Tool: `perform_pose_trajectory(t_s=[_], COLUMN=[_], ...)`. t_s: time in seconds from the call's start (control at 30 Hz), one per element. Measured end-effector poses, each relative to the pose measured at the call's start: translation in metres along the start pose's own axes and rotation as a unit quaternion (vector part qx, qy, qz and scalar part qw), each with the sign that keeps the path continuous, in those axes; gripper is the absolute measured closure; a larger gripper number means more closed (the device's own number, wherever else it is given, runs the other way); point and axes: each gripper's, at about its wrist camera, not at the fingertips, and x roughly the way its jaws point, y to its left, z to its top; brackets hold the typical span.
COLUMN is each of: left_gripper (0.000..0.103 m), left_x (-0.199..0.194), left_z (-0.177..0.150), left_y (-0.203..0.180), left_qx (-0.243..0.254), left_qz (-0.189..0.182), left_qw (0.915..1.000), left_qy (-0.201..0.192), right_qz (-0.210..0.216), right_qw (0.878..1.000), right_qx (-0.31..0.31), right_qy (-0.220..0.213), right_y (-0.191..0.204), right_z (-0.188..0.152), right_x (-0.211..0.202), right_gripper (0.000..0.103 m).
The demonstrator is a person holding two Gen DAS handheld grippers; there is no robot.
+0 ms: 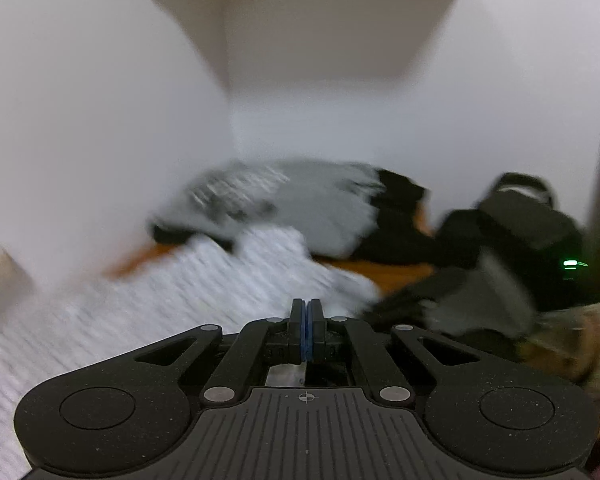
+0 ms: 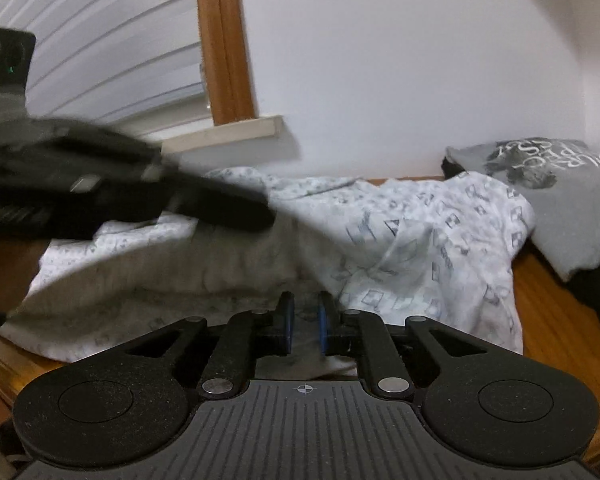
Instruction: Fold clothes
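Right now the white patterned shirt [image 2: 400, 240] lies crumpled on the wooden surface [image 2: 548, 304], its length running left to right across both grippers' fronts — the right gripper [image 2: 305, 322] sits nearest, at its near hem. Its jaws stand slightly apart with cloth seemingly between them; whether they pinch it I cannot tell. The left gripper [image 1: 306, 330] is fully closed over the shirt — any fabric caught is unclear. A grey printed T-shirt [image 2: 560, 200] lies beyond, to the right.
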Motion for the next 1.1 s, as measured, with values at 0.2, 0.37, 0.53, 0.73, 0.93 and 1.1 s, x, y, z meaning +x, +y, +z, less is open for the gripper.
perform_pose_trajectory(t_s=[0.2,0.37,0.53,0.73,0.93,1.1], left_gripper=[0.097,0.095,0.087,0.087,0.076,0.07], left_x=[-0.039,-0.051,-0.054,-0.062,-0.074,-0.075], left_z=[-0.017,-0.034,-0.052,-0.065,-0.069,-0.071], left_y=[0.027,0.084,0.129,0.145,0.154,0.156], left_qx=[-0.026,-0.05,-0.102,-0.131,-0.169,-0.182], left_qz=[0.034,0.106,0.109,0.105,0.094,0.061], left_qw=[0.9989,0.9931,0.9883,0.9857,0.9811,0.9814], left_qy=[-0.017,0.012,0.031,0.018,-0.002,0.006], right_qz=[0.037,0.05,0.08,0.105,0.051,0.042], right_qw=[0.999,0.997,0.994,0.992,0.998,0.998], right_qx=[-0.007,-0.049,-0.076,-0.061,-0.02,-0.038], right_qy=[-0.007,0.01,0.025,0.02,-0.041,0.0], right_y=[0.003,0.017,0.023,0.015,0.003,0.004], right_z=[-0.001,0.001,0.007,0.018,0.019,0.015], right_x=[-0.01,-0.004,0.009,0.023,0.017,0.026], right_gripper=[0.087,0.087,0.084,0.081,0.098,0.094])
